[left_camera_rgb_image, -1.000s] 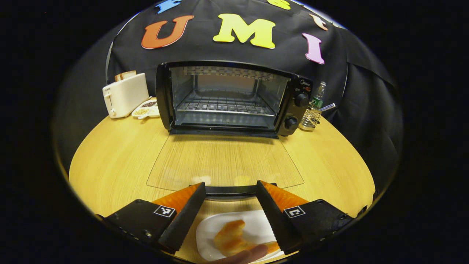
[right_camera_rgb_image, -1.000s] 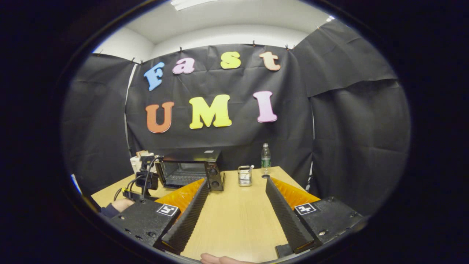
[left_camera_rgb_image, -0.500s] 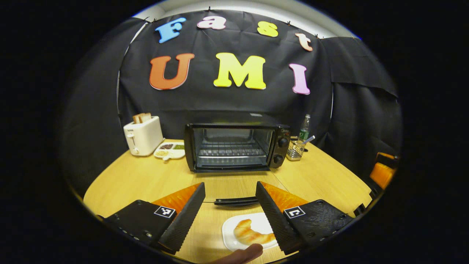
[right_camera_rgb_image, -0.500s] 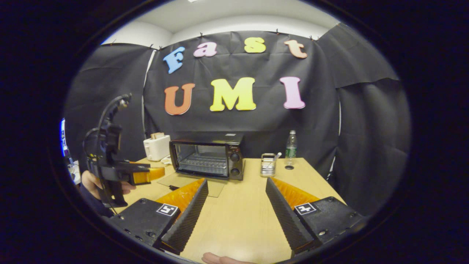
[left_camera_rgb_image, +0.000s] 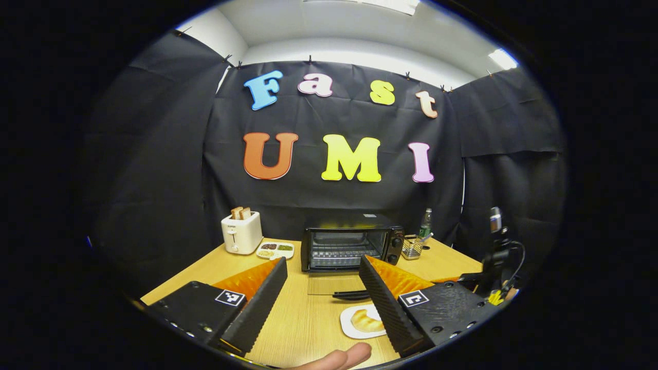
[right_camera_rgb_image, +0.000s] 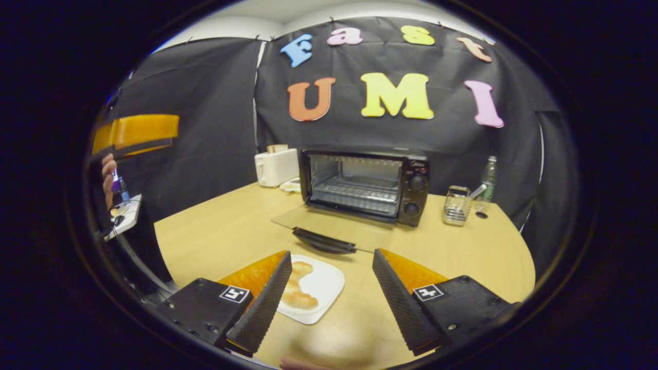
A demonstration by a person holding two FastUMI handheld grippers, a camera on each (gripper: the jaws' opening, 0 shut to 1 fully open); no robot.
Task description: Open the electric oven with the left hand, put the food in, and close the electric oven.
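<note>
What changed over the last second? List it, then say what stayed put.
The left gripper pulled up and back from the oven door, open and holding nothing. The right gripper swung down toward the plate with the croissant, also open. Unchanged: the oven stays open with its door flat on the table, and the croissant remains on its plate.

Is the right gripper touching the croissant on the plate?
Apart. In the right gripper view the right gripper hangs open above the table; the croissant lies on the white plate below it.
</note>
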